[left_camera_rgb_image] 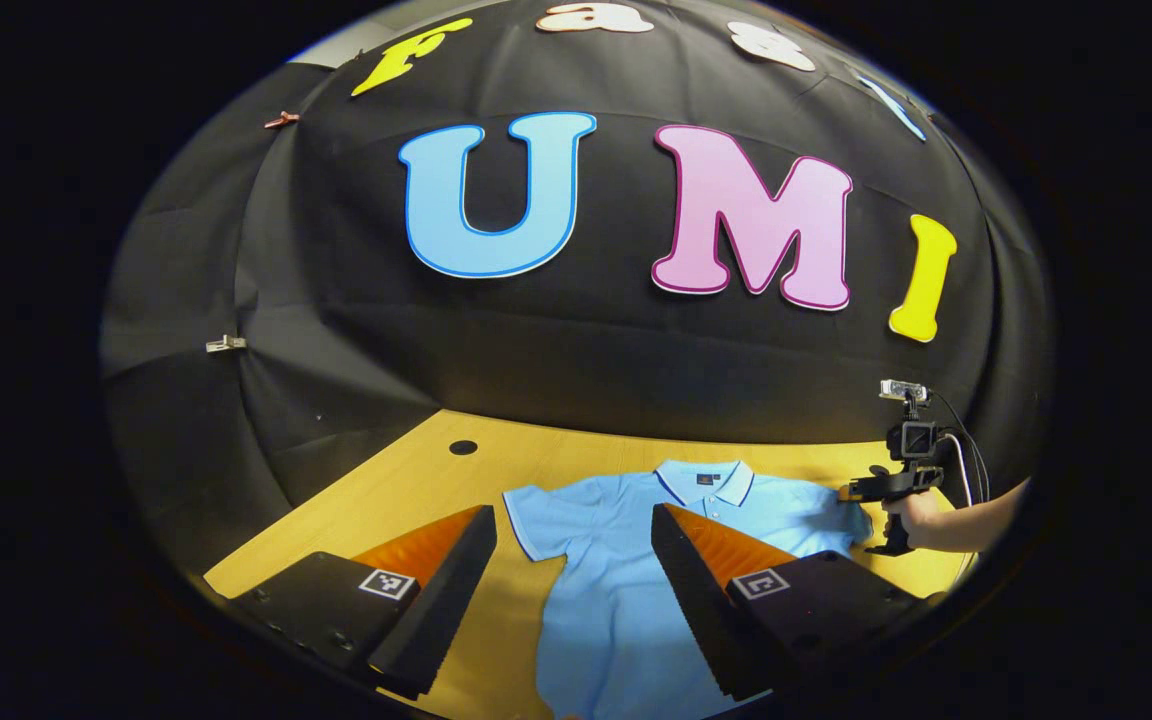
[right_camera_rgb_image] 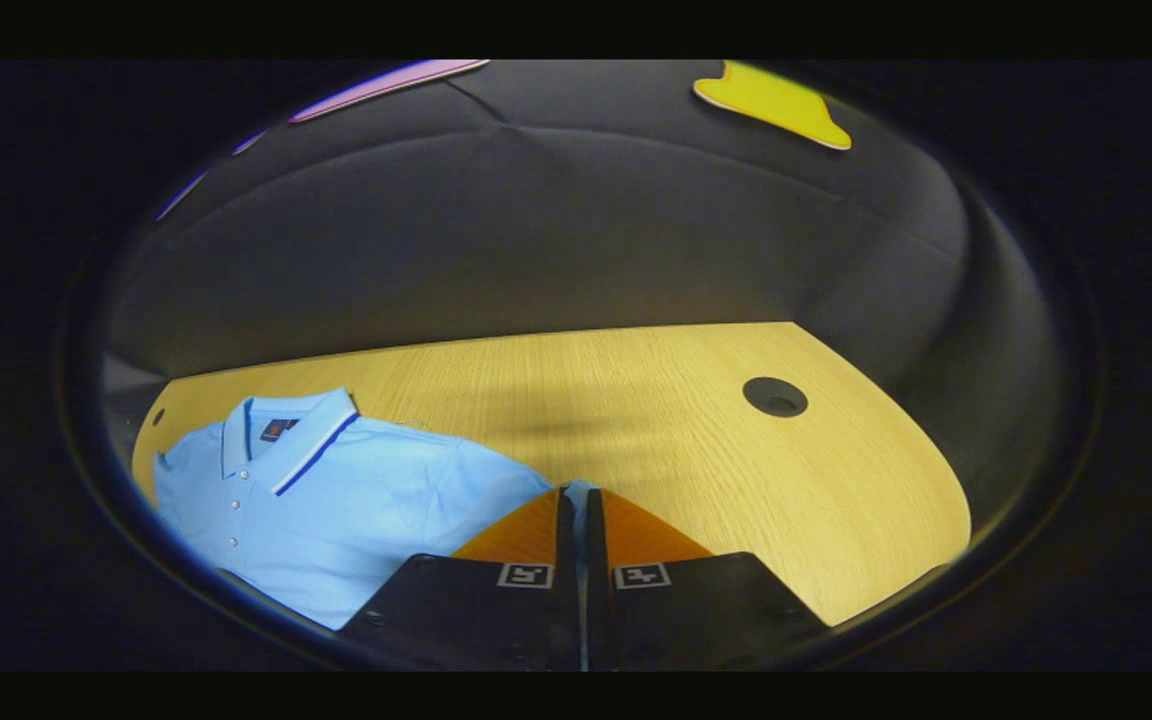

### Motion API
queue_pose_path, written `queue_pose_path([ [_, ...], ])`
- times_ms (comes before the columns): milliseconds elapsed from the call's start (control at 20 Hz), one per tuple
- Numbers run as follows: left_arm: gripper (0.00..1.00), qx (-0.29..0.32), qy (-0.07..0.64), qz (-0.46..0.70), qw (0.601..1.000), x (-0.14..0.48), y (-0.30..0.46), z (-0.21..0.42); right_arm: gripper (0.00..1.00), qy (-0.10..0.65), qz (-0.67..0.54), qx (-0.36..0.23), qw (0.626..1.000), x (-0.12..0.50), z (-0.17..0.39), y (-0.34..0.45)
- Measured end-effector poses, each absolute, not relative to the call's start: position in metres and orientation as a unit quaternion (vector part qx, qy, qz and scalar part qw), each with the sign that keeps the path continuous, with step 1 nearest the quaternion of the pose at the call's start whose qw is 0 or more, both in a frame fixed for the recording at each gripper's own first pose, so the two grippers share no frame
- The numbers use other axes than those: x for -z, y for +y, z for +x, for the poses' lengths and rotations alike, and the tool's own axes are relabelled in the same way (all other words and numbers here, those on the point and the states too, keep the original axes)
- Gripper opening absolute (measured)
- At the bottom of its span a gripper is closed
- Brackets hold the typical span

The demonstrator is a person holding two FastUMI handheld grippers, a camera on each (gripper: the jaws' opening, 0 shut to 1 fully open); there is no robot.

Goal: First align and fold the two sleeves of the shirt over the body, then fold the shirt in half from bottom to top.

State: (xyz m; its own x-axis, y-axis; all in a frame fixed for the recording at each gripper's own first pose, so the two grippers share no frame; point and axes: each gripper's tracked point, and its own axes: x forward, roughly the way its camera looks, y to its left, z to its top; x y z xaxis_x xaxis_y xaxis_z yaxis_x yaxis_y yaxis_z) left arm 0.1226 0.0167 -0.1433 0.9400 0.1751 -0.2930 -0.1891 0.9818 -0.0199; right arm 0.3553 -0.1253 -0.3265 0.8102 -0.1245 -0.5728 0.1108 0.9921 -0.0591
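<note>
The right claw [right_camera_rgb_image: 576, 495] has its two fingers drawn together with only a thin sliver of light blue cloth showing between them: it grips the edge of the shirt's sleeve [right_camera_rgb_image: 496, 480]. In the left gripper view the same claw, with the hand [left_camera_rgb_image: 921, 515] holding it, sits at the shirt's right sleeve on the right of the scene. The left claw [left_camera_rgb_image: 573, 520] is spread wide and holds nothing; it hangs above the shirt [left_camera_rgb_image: 626, 560], one finger over the bare tabletop [left_camera_rgb_image: 406, 480] near the left sleeve [left_camera_rgb_image: 536, 515], the other over the chest.

The polo lies flat, face up, on the wooden tabletop, collar [left_camera_rgb_image: 706, 480] toward the far wall, both sleeves out to the sides. Its hem runs out of view at the near edge.

By the look of it, the first step is in hand, with neither sleeve folded. The next move likely calls for lifting the pinched right sleeve and carrying it leftward over the body, laying it smooth along the shoulder line. The left claw would need to come down and close on the left sleeve's edge. The bottom-to-top fold is not yet begun.
</note>
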Motion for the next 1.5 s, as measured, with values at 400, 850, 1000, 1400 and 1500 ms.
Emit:
queue_pose_path([
  [400, 0.99, -0.092, 0.141, -0.026, 0.985, 0.14, 0.023, 0.111, 0.07, 0.245, -0.085, 0.024, 0.966, 0.262, 0.347, -0.052],
  [850, 0.99, -0.098, 0.141, -0.056, 0.984, 0.147, 0.045, 0.111, 0.02, 0.267, -0.071, -0.091, 0.957, 0.291, 0.314, 0.09],
  [1000, 0.99, -0.094, 0.145, -0.069, 0.983, 0.155, 0.051, 0.125, 0.17, 0.291, -0.054, -0.127, 0.947, 0.308, 0.296, 0.12],
  [1400, 0.97, -0.062, 0.175, -0.07, 0.98, 0.196, 0.067, 0.192, 1.0, 0.275, -0.041, -0.16, 0.947, 0.29, 0.249, 0.117],
  [1500, 0.97, -0.052, 0.191, -0.075, 0.977, 0.217, 0.073, 0.217, 0.99, 0.258, -0.034, -0.142, 0.955, 0.272, 0.239, 0.095],
])
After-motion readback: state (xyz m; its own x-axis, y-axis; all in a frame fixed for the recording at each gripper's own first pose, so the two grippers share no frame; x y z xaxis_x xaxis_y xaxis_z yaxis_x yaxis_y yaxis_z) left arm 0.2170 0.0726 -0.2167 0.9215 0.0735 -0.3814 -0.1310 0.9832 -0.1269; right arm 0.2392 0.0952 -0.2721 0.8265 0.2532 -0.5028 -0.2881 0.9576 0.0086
